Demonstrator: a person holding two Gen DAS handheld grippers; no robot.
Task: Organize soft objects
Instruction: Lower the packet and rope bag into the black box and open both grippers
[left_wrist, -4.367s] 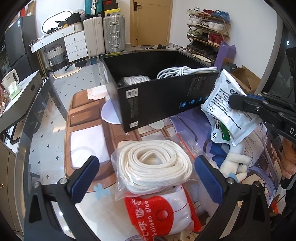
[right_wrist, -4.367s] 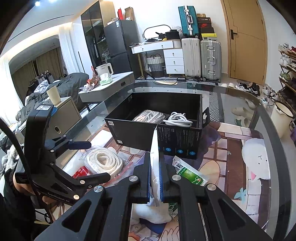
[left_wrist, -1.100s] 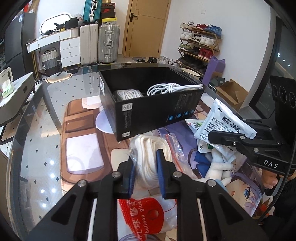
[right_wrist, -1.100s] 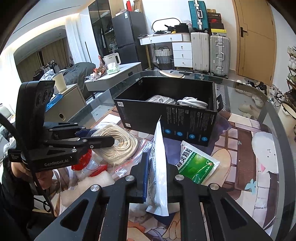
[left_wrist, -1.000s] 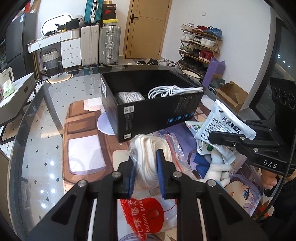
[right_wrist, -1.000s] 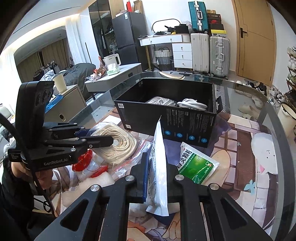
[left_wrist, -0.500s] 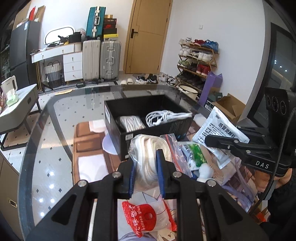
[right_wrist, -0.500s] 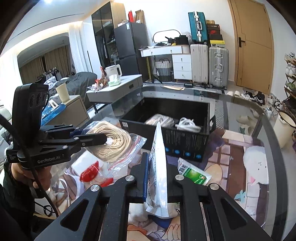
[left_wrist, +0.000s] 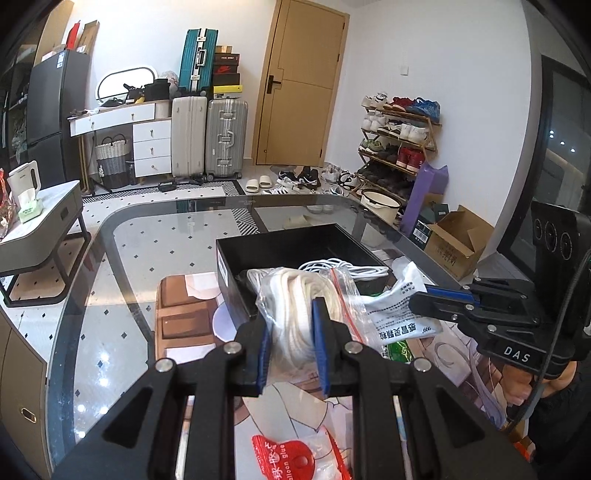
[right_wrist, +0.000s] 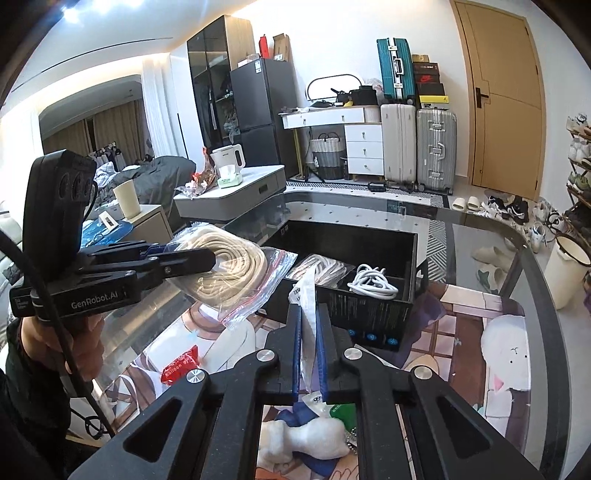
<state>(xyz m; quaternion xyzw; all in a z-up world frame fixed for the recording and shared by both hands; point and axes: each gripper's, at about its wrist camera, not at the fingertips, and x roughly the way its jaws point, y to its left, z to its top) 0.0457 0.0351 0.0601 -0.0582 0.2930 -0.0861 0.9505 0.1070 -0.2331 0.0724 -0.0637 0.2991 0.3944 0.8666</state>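
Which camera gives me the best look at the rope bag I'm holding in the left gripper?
The right wrist view. There the rope bag shows side-on, its whole coil and red zip edge visible, clamped in the left gripper beside the black box. The left wrist view shows it end-on, squeezed between the pads and partly hidden by them.

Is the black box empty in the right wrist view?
No: the black box already holds a coiled white cable and a bundle of white rope.
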